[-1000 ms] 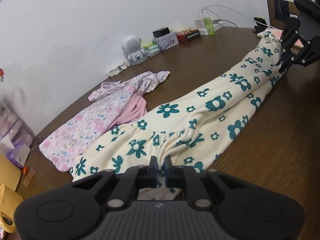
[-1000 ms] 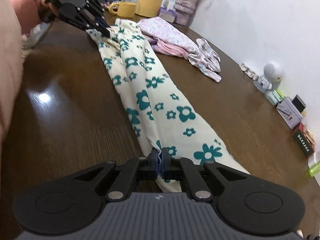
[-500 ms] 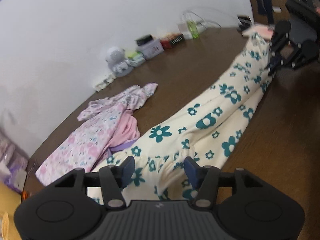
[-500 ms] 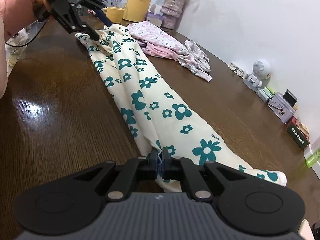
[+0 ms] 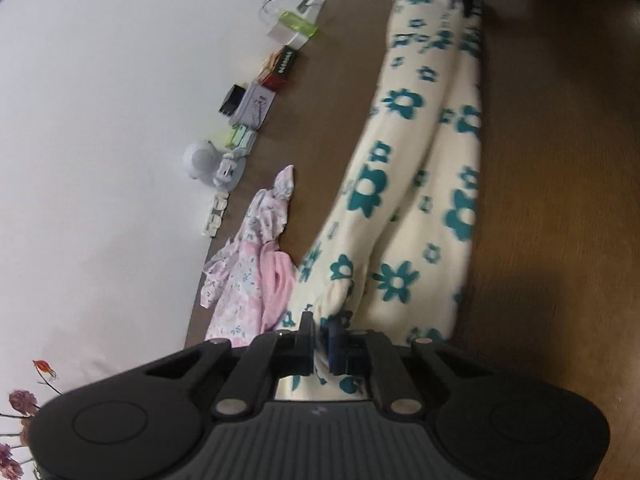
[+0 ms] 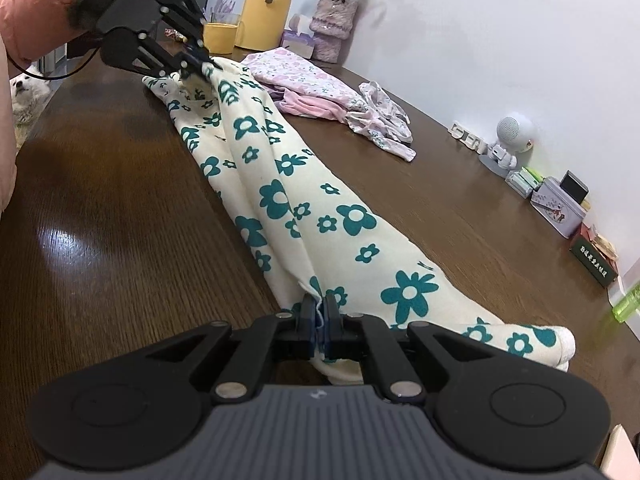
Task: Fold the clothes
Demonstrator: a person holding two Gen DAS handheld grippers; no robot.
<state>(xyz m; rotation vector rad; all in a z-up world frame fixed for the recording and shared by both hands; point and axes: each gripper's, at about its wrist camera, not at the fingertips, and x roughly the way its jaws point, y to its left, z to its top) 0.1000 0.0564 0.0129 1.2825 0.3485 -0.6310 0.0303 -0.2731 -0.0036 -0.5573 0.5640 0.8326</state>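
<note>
A long cream garment with teal flowers lies stretched along the brown table. My right gripper is shut on its near end. My left gripper is shut on a fold at the other end; in the right wrist view it grips the far end, tilted. In the left wrist view the garment runs away to the right gripper at the top edge. A pink floral garment lies beside it toward the wall, and shows in the left wrist view.
Along the wall stand a small white robot figure, boxes and a tin, and a green bottle. At the far end are a yellow jug, a yellow mug, a vase. A white dog is beyond the table edge.
My left gripper opened half a second ago, then shut again on a fold of the flowered garment and rolled sideways. My right gripper stayed shut on its end.
</note>
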